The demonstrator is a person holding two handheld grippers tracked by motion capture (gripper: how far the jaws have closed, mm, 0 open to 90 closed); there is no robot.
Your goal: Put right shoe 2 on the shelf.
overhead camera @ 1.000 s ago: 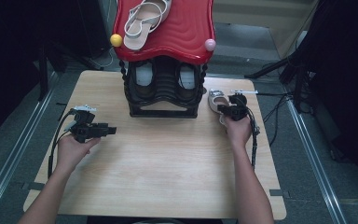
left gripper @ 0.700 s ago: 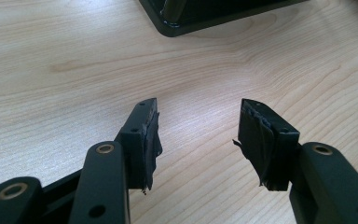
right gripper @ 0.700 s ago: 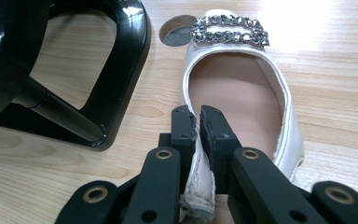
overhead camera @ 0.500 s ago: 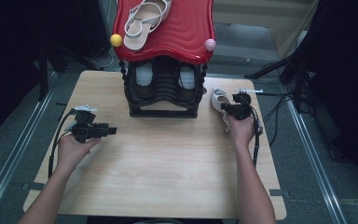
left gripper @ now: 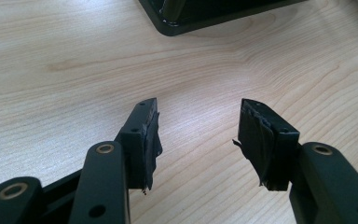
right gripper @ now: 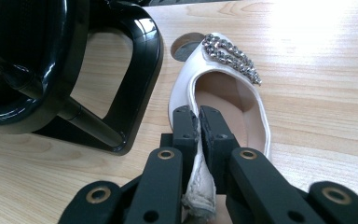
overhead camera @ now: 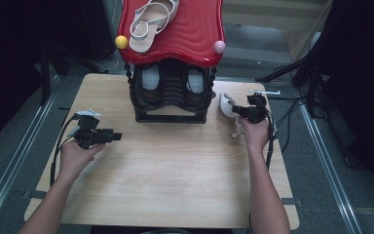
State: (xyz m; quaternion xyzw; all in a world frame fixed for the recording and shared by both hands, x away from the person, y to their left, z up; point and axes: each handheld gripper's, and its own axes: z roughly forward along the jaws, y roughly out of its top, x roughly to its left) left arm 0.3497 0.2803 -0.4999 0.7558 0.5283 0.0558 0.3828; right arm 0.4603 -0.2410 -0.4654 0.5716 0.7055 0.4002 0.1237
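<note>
A white slip-on shoe (overhead camera: 226, 104) with a rhinestone ornament lies on the wooden table (overhead camera: 175, 175), just right of a black shoe rack (overhead camera: 170, 97). My right gripper (overhead camera: 239, 112) is shut on the shoe's near side wall. In the right gripper view the jaws (right gripper: 199, 115) pinch the shoe's (right gripper: 233, 93) pale rim. My left gripper (overhead camera: 117, 136) hovers at the table's left and points toward the rack. In the left gripper view it (left gripper: 198, 119) stands open with only bare wood between its jaws.
The rack carries a red wavy top (overhead camera: 190, 34) with a beige strappy sandal (overhead camera: 151, 19) on it. A yellow ball (overhead camera: 121, 42) and a pink ball (overhead camera: 219, 47) sit at its front corners. Two shoes (overhead camera: 150, 80) stand inside. Cables (overhead camera: 285, 122) trail off the right edge.
The right hand has shifted very slightly by the white shoe. The left hand and the rack stay where they were.
</note>
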